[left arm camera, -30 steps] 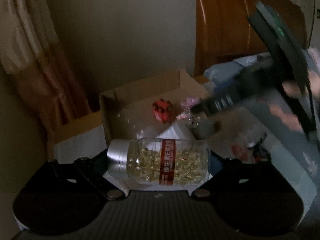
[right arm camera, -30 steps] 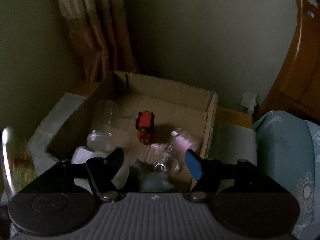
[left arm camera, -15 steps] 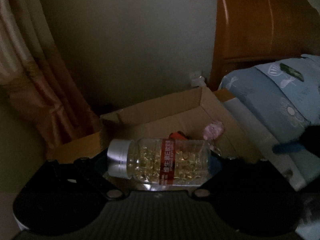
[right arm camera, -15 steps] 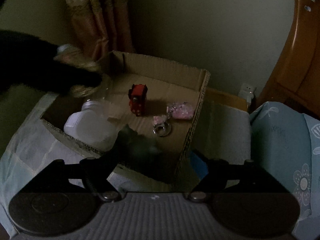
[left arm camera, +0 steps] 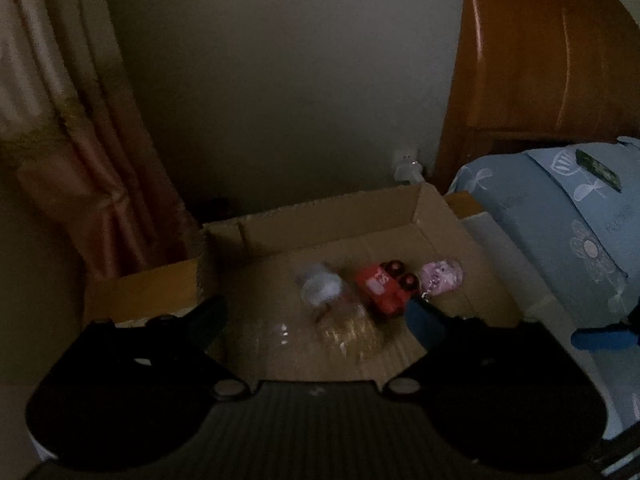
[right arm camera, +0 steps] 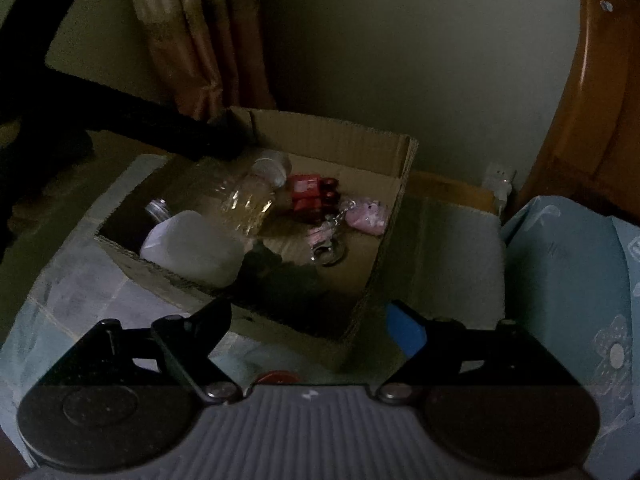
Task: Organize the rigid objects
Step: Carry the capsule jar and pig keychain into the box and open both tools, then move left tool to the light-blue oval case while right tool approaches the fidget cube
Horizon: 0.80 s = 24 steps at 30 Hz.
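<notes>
A clear capsule bottle with a silver cap (left arm camera: 340,316) lies blurred on the floor of the cardboard box (left arm camera: 328,216), below my left gripper (left arm camera: 316,316). The jaws are opening and the pads touch nothing. Beside the bottle sit a red toy truck (left arm camera: 382,288) and a pink keychain (left arm camera: 442,276). My right gripper (right arm camera: 308,312) hovers at the box's near corner (right arm camera: 400,184), its jaws opening with nothing between them. From there the bottle (right arm camera: 252,200) leans by the truck (right arm camera: 310,194), and a white container (right arm camera: 192,248) and a dark lump (right arm camera: 280,272) lie nearer.
The box rests on a pale cloth-covered surface (right arm camera: 80,280). Blue flowered bedding (left arm camera: 580,220) and a wooden headboard (left arm camera: 540,60) stand to the right, and a curtain (left arm camera: 80,140) hangs at the left. A wall socket (left arm camera: 406,164) is behind the box. The left tool's black body (right arm camera: 160,132) reaches over the box's far-left corner.
The capsule bottle has left my left gripper's jaws and dropped into the box. My left gripper swung over the box. My right gripper's jaws have widened and it has drawn back a little.
</notes>
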Motion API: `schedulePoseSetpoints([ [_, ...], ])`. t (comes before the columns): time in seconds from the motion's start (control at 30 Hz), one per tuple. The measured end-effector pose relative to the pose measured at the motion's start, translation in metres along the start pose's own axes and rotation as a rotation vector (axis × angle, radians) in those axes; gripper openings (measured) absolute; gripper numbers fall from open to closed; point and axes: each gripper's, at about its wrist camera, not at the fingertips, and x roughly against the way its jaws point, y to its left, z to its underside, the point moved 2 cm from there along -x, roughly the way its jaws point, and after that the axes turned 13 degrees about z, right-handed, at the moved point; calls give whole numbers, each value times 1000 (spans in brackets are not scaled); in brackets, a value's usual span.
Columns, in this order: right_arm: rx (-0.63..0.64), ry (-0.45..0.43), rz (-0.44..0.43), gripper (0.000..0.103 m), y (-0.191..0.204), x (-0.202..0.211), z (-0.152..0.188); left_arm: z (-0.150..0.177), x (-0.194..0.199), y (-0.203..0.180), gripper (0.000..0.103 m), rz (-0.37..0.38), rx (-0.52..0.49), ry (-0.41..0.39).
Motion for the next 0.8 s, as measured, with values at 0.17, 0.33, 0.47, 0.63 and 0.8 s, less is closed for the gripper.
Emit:
schedulePoseSetpoints([
  [0.17, -9, -18, -10, 88, 6, 14, 10, 11, 19, -10, 99, -25, -23, -27],
  [0.33, -14, -61, -15, 89, 10, 36, 24, 30, 43, -23, 99, -41, -64, -66],
  [0.47, -15, -89, -5, 94, 11, 50, 40, 51, 61, -39, 99, -38, -89, -88],
  [0.63, -42, -100, -3, 96, 4, 62, 66, 81, 70, -60, 100, -19, -103, -90],
  [0.8, -76, -83, 5, 96, -4, 66, 93, 111, 62, -76, 100, 26, -92, -85],
])
